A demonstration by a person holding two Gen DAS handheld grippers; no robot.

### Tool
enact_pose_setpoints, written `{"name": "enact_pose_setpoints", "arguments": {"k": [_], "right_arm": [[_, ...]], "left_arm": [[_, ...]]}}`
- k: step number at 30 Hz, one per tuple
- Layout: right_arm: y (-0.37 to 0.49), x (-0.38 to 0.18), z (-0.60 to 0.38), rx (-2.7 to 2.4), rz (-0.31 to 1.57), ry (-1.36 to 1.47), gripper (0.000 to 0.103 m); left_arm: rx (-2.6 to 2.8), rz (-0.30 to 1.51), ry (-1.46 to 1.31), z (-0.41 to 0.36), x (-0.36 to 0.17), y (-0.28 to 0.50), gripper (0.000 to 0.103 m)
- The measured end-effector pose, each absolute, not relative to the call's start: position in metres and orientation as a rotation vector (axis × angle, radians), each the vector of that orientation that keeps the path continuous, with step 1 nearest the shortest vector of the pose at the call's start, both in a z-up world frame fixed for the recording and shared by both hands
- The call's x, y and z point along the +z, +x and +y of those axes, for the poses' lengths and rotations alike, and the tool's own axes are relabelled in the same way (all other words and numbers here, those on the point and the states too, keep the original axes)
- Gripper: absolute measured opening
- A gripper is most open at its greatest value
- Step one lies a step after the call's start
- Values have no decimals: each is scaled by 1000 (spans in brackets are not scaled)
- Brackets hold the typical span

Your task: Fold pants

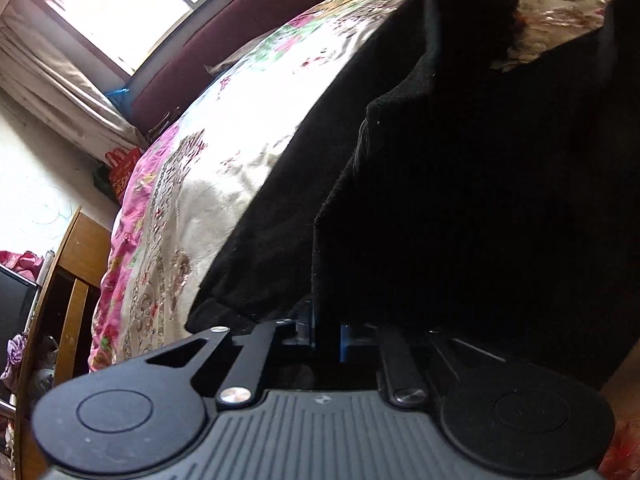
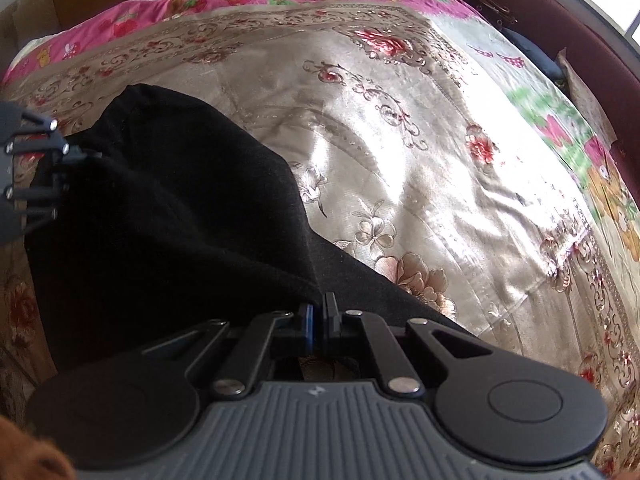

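Both grippers, left gripper (image 1: pixel 326 330) and right gripper (image 2: pixel 319 320), pinch black pants (image 2: pixel 160 216).

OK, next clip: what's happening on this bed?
A person with two handheld grippers is folding black pants on a floral bedspread. The right gripper is shut on the fabric's near edge. The left gripper is also clamped on the pants, which are partly raised and drape close over its camera. The fold is underway, not finished.
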State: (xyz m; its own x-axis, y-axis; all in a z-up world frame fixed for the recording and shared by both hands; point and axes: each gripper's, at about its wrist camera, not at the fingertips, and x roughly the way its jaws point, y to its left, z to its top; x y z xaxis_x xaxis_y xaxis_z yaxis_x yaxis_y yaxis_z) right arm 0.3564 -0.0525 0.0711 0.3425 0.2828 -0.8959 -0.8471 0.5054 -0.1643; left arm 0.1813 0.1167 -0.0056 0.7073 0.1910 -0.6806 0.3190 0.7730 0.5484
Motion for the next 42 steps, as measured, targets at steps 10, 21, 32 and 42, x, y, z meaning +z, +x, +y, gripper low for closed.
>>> {"name": "enact_pose_setpoints", "arguments": {"k": [10, 21, 32, 42], "right_arm": [[269, 125, -48, 935, 979, -666, 4], [208, -16, -27, 954, 1280, -660, 4], [224, 1, -55, 872, 1310, -432, 21], [268, 24, -234, 455, 1159, -27, 23]], "left_arm": [[-48, 620, 973, 146, 53, 134, 26], [-117, 813, 1009, 146, -49, 91, 26], [-139, 858, 1062, 147, -43, 83, 33], [5, 952, 898, 100, 27, 104, 37]]}}
